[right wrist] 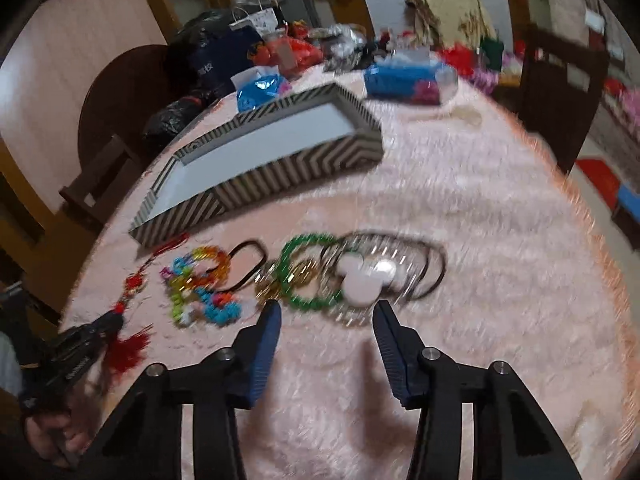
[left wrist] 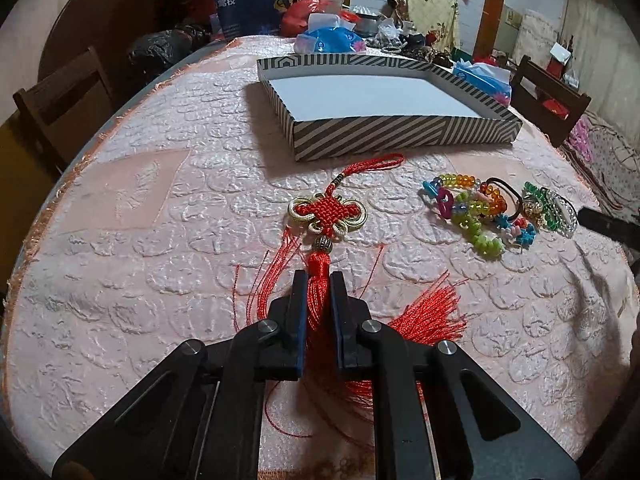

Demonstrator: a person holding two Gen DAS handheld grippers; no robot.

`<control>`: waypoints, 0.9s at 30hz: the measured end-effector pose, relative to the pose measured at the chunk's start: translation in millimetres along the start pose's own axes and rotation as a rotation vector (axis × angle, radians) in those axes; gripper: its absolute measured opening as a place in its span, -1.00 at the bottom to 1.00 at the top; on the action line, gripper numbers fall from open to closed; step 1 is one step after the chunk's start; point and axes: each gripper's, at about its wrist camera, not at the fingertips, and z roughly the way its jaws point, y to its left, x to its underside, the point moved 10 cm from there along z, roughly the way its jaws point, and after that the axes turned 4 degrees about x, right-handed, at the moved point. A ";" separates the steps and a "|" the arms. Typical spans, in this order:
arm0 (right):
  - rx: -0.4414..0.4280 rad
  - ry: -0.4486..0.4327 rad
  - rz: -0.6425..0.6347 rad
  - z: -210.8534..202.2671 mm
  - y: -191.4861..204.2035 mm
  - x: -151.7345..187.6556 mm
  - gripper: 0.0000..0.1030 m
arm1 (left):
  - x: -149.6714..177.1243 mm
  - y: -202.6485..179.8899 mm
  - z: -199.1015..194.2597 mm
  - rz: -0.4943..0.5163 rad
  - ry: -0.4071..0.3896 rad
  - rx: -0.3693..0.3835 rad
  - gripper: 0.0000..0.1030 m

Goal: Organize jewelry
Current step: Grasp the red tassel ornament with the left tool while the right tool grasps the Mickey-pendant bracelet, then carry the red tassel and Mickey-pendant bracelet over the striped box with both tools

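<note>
A red Chinese knot ornament [left wrist: 327, 213] with a long tassel lies on the pink tablecloth. My left gripper [left wrist: 319, 280] is shut on the tassel [left wrist: 319, 292] just below its metal bead. It also shows at the left of the right wrist view [right wrist: 102, 326]. A pile of colourful bead bracelets [left wrist: 472, 208] and hair ties lies to the right. My right gripper [right wrist: 326, 310] is open and empty, just short of a green bead bracelet [right wrist: 308, 272] and a white mouse-shaped clip [right wrist: 360, 280]. A striped shallow box [left wrist: 384, 96] with a white inside stands behind.
Blue tissue packs [left wrist: 328, 36] [right wrist: 404, 76], bags and clutter crowd the table's far side. Wooden chairs stand at the left [left wrist: 60, 108] and right [left wrist: 552, 96]. The right wrist view is motion-blurred. The table edge curves round on both sides.
</note>
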 end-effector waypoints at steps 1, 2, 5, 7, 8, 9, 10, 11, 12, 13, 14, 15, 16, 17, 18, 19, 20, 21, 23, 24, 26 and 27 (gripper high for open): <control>0.002 -0.003 -0.002 1.5 -1.7 -2.8 -0.14 | 0.0 -0.4 -0.1 0.001 0.000 -0.002 -0.83; 0.012 -0.009 -0.007 3.5 -4.0 -6.4 -0.16 | -0.2 -0.8 0.0 0.002 -0.001 -0.004 -0.82; 0.005 -0.003 -0.012 12.1 -8.0 -13.7 -0.23 | 0.1 -1.4 0.1 0.002 -0.001 -0.008 -0.82; 0.036 0.013 -0.023 20.3 -12.4 -13.4 -0.25 | 0.1 -1.5 0.2 0.002 -0.001 -0.008 -0.82; 0.040 0.028 -0.022 25.4 -14.5 -12.2 -0.25 | 0.2 -1.7 0.3 0.001 -0.001 -0.008 -0.82; 0.033 0.039 -0.017 29.4 -14.6 -10.6 -0.25 | 0.2 -1.7 0.2 0.002 -0.001 -0.008 -0.82; 0.028 0.044 -0.014 31.1 -15.1 -10.3 -0.25 | 0.2 -1.8 0.2 0.002 -0.001 -0.009 -0.82; 0.030 0.044 -0.017 31.9 -15.6 -10.2 -0.25 | 0.2 -1.8 0.3 0.002 -0.001 -0.010 -0.82; 0.040 0.051 -0.020 34.3 -17.2 -10.3 -0.25 | 0.2 -1.4 0.2 0.003 -0.001 -0.009 -0.82; 0.039 0.051 -0.018 35.7 -18.0 -10.2 -0.25 | 0.1 -1.5 0.3 0.003 -0.001 -0.009 -0.82; 0.042 0.051 -0.024 35.9 -17.5 -9.7 -0.25 | 0.0 -1.5 0.4 0.003 -0.001 -0.009 -0.82; 0.046 0.051 -0.032 35.9 -16.7 -9.6 -0.25 | 0.2 -1.3 0.2 0.002 -0.001 -0.008 -0.82; 0.050 0.050 -0.039 35.5 -16.3 -9.4 -0.25 | 0.2 -1.2 0.2 0.003 -0.001 -0.009 -0.82; 0.054 0.048 -0.043 34.8 -16.0 -9.1 -0.27 | 0.1 -1.5 0.4 0.004 -0.001 -0.010 -0.82; 0.055 0.048 -0.045 34.4 -16.2 -8.6 -0.31 | 0.2 -1.0 0.1 0.004 -0.002 -0.010 -0.82; 0.053 0.048 -0.044 33.1 -16.3 -8.3 -0.32 | 0.1 -1.0 0.2 0.005 -0.002 -0.012 -0.82; 0.040 0.039 -0.031 28.8 -16.4 -9.4 -0.33 | 0.0 -0.5 0.1 0.004 -0.002 -0.014 -0.82; 0.034 0.027 -0.025 24.8 -15.4 -10.7 -0.33 | -0.2 -0.3 0.1 0.003 -0.003 -0.014 -0.82; 0.012 -0.011 0.000 11.4 -15.0 -17.0 -0.33 | 0.0 -0.6 0.0 0.001 -0.003 -0.014 -0.82; 0.003 -0.027 0.010 6.1 -15.0 -19.5 -0.33 | -0.1 -0.7 0.1 0.002 -0.004 -0.016 -0.82; -0.037 -0.059 0.053 -6.9 -17.4 -25.4 -0.33 | -0.4 -1.0 0.4 0.004 -0.004 -0.022 -0.82; -0.055 -0.076 0.077 -12.7 -18.9 -28.4 -0.33 | -0.2 -0.5 0.1 0.003 -0.005 -0.022 -0.82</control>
